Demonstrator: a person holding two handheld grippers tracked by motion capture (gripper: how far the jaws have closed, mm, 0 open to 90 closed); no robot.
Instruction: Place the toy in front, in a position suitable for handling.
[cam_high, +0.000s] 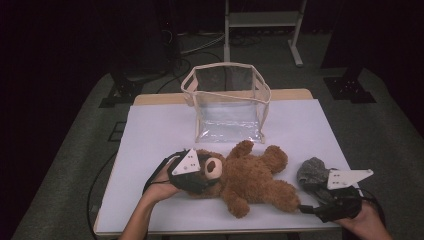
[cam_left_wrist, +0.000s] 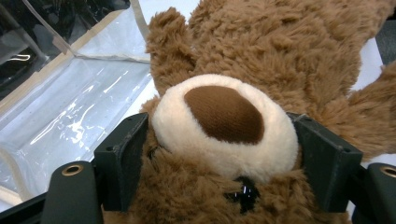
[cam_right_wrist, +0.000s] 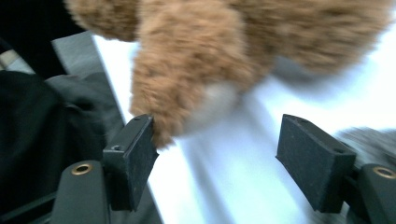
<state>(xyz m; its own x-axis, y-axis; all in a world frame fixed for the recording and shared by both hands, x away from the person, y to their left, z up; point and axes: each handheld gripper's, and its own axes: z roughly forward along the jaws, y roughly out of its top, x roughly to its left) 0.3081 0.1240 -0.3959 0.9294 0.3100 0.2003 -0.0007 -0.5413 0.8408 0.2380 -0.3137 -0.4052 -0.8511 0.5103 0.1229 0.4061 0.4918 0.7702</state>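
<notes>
The right gripper view is blurred, and the left claw (cam_high: 200, 172) covers part of the teddy bear (cam_high: 250, 180)'s head. The bear lies on its back on the white counter (cam_high: 150, 135), head left, legs right, near the clear bag (cam_high: 227, 102). The left claw's pads flank the bear's muzzle, touching the fur; the right claw (cam_right_wrist: 217, 158) stands apart at a leg's tip.
</notes>
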